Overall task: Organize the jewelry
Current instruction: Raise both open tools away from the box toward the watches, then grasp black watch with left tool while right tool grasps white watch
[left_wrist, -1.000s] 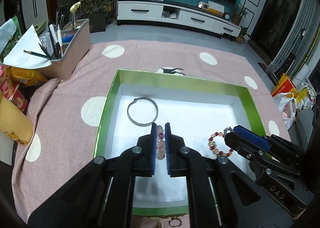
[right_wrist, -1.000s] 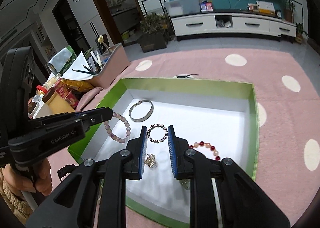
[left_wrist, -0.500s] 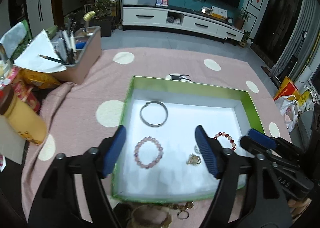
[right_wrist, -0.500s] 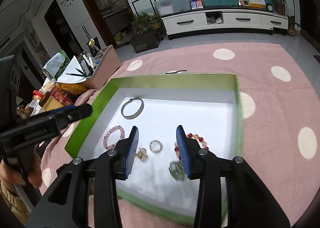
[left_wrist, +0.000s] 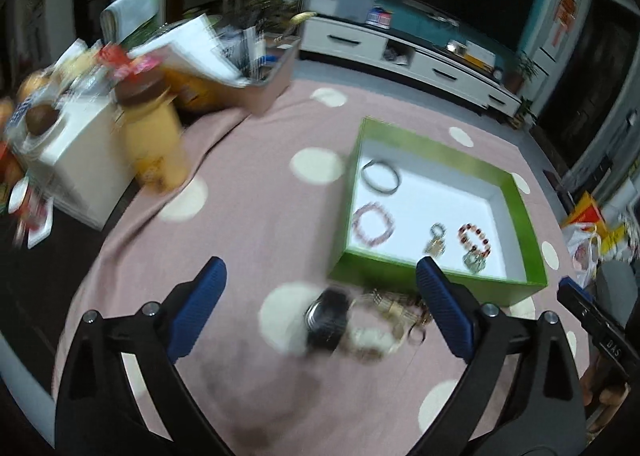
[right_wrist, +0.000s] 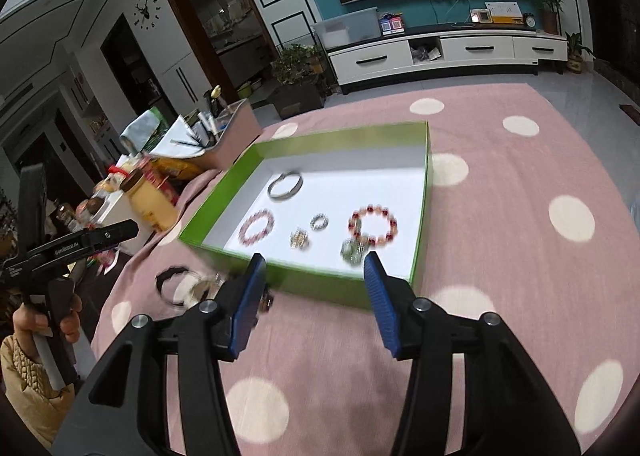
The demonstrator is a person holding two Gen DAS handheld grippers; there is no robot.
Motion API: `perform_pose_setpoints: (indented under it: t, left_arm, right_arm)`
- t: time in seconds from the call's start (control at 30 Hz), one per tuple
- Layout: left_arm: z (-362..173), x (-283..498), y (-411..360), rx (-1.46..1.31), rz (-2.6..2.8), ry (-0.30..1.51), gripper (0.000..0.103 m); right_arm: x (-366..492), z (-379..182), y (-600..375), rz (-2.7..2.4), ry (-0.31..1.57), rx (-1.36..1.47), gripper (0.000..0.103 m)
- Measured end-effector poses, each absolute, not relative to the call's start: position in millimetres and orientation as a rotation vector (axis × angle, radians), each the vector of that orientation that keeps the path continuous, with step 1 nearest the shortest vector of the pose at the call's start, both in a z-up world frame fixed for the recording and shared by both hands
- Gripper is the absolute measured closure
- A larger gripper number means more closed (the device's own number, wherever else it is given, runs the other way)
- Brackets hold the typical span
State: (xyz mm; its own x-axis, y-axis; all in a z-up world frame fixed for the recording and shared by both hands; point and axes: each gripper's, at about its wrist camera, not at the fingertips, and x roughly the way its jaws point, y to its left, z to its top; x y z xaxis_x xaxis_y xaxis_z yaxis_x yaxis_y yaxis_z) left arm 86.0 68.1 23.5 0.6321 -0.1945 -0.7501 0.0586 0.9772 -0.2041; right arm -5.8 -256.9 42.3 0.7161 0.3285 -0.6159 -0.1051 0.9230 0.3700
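Note:
The green box (left_wrist: 440, 276) (right_wrist: 304, 284) with a white floor holds a silver bangle (left_wrist: 381, 177) (right_wrist: 285, 185), a pink bead bracelet (left_wrist: 373, 224) (right_wrist: 257, 226), a red bead bracelet (left_wrist: 474, 239) (right_wrist: 373, 225), a small ring (right_wrist: 319, 221) and two charms (right_wrist: 300, 238). Loose jewelry (left_wrist: 360, 320) (right_wrist: 180, 286), blurred, lies on the pink cloth in front of the box. My left gripper (left_wrist: 320, 304) is open and empty above that pile. My right gripper (right_wrist: 314, 296) is open and empty, over the box's near edge.
A pink dotted cloth (right_wrist: 520, 256) covers the table. A yellow jar (left_wrist: 154, 140) (right_wrist: 150, 200), snack packets and a pen-filled bin (left_wrist: 260, 84) (right_wrist: 228, 136) crowd the left. The left gripper shows in the right wrist view at far left (right_wrist: 80, 244).
Both grippers opened, leaving the pink bracelet and the small ring in the box. Both then pulled back and up; the left one swung left over the loose jewelry.

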Motion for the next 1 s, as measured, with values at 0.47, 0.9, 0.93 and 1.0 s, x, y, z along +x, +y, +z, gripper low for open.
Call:
perform_pose_setpoints:
  t: [0.47, 0.9, 0.93, 1.0]
  left_arm:
    - [-22.8, 8.4, 80.1, -0.185, -0.155, 0.901, 0.006]
    - [-37.6, 43.9, 60.5, -0.141, -0.196, 0.836, 0.029]
    - [-37.9, 49.0, 58.1, -0.14, -0.206, 0.83, 0.035]
    - [-38.2, 55.4, 54.5, -0.135, -0.218, 0.817, 0.046]
  right_arm:
    - [-64.3, 6.8, -186.5, 0.457, 0.805, 0.185, 0.051]
    - [-47.4, -4.7, -148.5, 0.51, 0.835, 0.083, 0.051]
    - [-43.8, -3.6, -146.1, 0.51, 0.833, 0.073, 0.051]
    - [-37.6, -1.9, -142.5, 0.509, 0.829, 0.055, 0.051]
